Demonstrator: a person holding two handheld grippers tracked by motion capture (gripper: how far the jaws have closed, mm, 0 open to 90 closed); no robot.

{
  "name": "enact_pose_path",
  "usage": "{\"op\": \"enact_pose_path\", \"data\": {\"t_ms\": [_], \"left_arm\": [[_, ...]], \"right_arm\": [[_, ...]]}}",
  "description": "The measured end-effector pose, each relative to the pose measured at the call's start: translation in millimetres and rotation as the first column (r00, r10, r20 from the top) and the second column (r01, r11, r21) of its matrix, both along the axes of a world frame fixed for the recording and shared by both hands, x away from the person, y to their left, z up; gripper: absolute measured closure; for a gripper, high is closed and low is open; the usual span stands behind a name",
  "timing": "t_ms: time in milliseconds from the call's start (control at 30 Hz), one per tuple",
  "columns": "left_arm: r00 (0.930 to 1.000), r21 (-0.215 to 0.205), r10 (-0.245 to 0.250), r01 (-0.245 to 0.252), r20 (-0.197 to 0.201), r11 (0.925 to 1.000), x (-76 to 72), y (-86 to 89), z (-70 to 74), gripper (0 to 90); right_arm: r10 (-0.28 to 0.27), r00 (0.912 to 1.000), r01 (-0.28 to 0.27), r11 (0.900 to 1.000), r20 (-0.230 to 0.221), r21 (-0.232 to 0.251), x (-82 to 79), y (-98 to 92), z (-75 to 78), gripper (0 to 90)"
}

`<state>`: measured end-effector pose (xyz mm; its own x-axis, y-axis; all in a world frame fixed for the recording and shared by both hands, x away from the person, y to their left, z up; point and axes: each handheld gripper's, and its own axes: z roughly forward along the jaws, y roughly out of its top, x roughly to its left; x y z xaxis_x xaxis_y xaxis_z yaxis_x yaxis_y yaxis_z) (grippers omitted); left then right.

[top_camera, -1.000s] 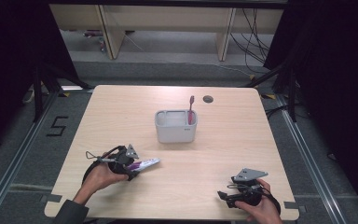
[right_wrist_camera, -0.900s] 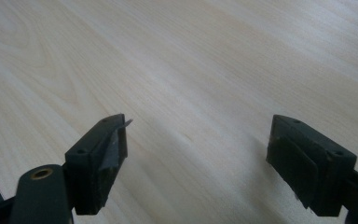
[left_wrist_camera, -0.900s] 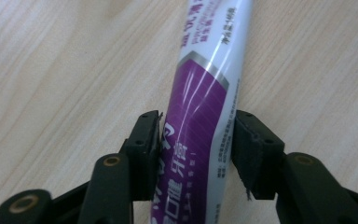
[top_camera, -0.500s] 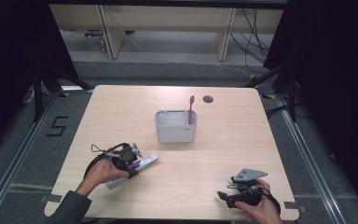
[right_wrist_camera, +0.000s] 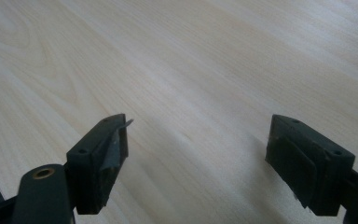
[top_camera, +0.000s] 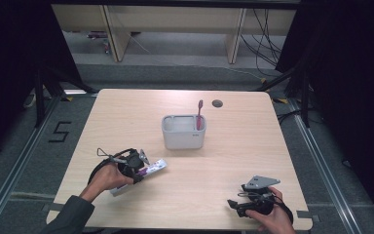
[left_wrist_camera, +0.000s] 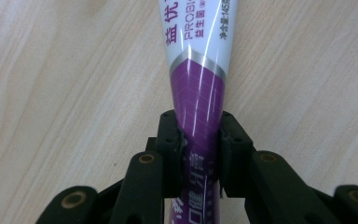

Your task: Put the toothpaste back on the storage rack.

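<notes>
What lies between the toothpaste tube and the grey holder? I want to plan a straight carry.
Nothing visible: bare table lies between the toothpaste tube, clamped in the left gripper, and the holder. Inside, a toothbrush stands at its right end.

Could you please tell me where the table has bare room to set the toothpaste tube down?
Free patches: the wide strip between the grey holder and the right gripper, the table's far-left corner, and right of the holder. Crowded: the near-left, where the left gripper clamps the toothpaste tube.

Glossy plastic toothpaste tube (left_wrist_camera: 196,93) on a matt, pale wood-grain table (top_camera: 126,112).
</notes>
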<state>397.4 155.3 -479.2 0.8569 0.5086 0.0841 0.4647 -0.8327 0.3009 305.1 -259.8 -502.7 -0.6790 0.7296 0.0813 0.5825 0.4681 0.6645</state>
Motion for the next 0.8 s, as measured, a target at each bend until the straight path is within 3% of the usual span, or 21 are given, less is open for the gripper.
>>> {"op": "enact_pose_path", "data": {"t_ms": [67,233,367,400,500,533,667,767,800], "left_arm": [[1.0,0.0,-0.001,0.001,0.007,1.0,0.6,2.7,3.2,73.6],[0.9995,-0.052,0.022,-0.021,0.024,0.9984,0.4,9.1,16.1,73.6],[0.9969,-0.126,0.036,-0.027,0.07,0.9917,1.0,14.9,25.5,73.6],[0.9958,-0.149,0.053,-0.041,0.074,0.988,0.6,15.8,27.1,73.6],[0.9942,-0.157,0.057,-0.043,0.091,0.9867,-0.1,17.0,31.0,73.6],[0.9917,-0.198,0.069,-0.047,0.109,0.9791,-0.4,19.2,35.1,73.6],[0.9859,-0.257,0.098,-0.06,0.136,0.9645,0.0,23.2,41.2,73.7],[0.9804,-0.311,0.127,-0.075,0.15,0.9476,-0.2,25.9,46.2,73.7],[0.9743,-0.345,0.157,-0.093,0.162,0.934,-0.9,26.4,48.1,73.7]], "right_arm": [[-0.001,1.0,0.001,1.0,0.001,0.0,0.1,0.0,-0.1,21.7],[-0.003,1.0,0.003,1.0,-0.002,0.005,0.2,-0.3,0.1,21.7],[-0.016,0.9998,0.017,1.0,-0.014,0.014,-1.2,0.9,0.2,21.7],[-0.006,0.9999,0.006,1.0,0.009,0.016,0.0,0.4,-0.7,21.7],[-0.015,0.9999,0.015,1.0,0.004,0.028,-0.4,1.1,-0.7,21.8],[-0.007,0.9999,0.007,1.0,-0.009,0.015,0.0,0.3,0.6,21.8],[-0.01,0.9999,0.01,1.0,0.0,0.022,0.4,0.1,-0.2,21.8],[-0.014,0.9998,0.015,1.0,-0.011,0.021,0.4,-0.2,0.5,21.8],[-0.016,0.9998,0.016,1.0,-0.014,0.021,0.5,-0.2,0.3,21.8]]}}
